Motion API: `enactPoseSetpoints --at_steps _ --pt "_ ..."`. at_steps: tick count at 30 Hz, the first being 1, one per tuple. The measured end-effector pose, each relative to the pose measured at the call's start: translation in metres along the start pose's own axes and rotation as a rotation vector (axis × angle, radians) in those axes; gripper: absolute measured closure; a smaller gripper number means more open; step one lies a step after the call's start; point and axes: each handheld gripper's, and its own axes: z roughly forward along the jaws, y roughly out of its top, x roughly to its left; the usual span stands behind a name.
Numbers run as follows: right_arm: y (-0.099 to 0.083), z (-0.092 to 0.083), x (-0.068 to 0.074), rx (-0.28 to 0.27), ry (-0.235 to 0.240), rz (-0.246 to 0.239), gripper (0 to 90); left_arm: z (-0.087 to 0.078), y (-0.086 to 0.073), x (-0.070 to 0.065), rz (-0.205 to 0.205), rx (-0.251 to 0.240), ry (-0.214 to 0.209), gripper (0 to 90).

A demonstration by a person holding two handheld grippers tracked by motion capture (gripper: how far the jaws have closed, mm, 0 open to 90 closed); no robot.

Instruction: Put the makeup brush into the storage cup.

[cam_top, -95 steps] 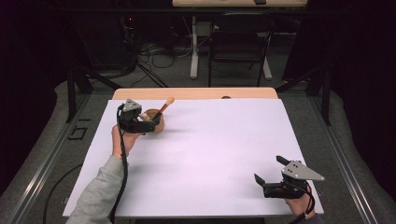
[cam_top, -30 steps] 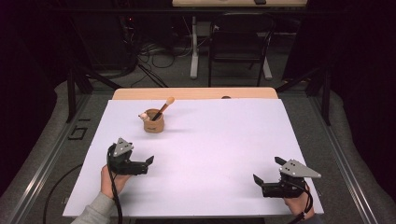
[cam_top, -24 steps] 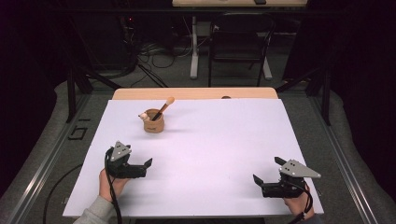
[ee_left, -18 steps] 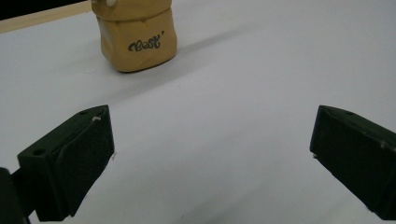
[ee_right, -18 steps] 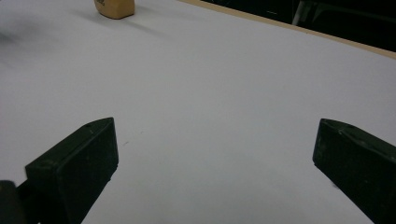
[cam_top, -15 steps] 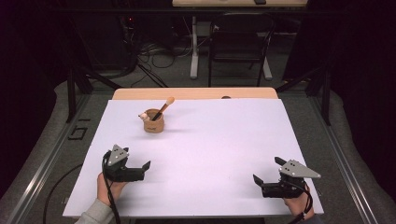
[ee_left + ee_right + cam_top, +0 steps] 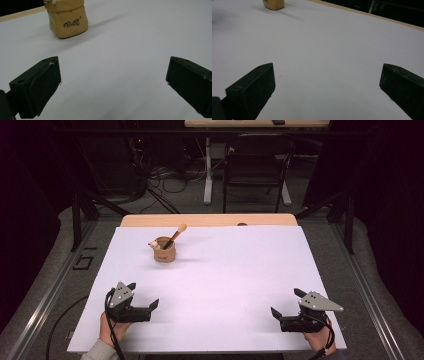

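Fingers of left gripper (image 7: pixel 144 306) and right gripper (image 7: pixel 285 316) spread, holding nothing. Risk: careless reach tips pot (image 7: pixel 164 251), spills brush (image 7: pixel 174 236).

The surface (image 7: pixel 240 270) was covered by a plain white sheet, with a strip of pale wood (image 7: pixel 210 220) showing bare along its far edge. Around it the floor (image 7: pixel 320 240) was grey carpet, and a metal rail (image 7: pixel 372 300) ran along each side. Beyond the far edge stood a dark chair (image 7: pixel 257 175) with a black metal frame (its seat lost in shadow) and a white table leg (image 7: pixel 208 175) beside it. Black cables (image 7: pixel 165 175) lay tangled on the floor there. The rest of the room was dark, with light falling mainly on the white sheet
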Motion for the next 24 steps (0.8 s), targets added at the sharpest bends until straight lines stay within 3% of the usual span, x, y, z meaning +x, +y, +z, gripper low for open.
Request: enactPoseSetpoints --at_steps 6,24 --pt "0.0 0.0 0.0 0.003 0.002 0.0 0.0 -0.002 -0.006 -0.001 0.016 0.015 -0.02 0.0" --pt "-0.001 -0.001 0.001 0.004 0.008 -0.003 0.0 -0.014 -0.014 -0.004 0.038 -0.021 -0.049 0.0"
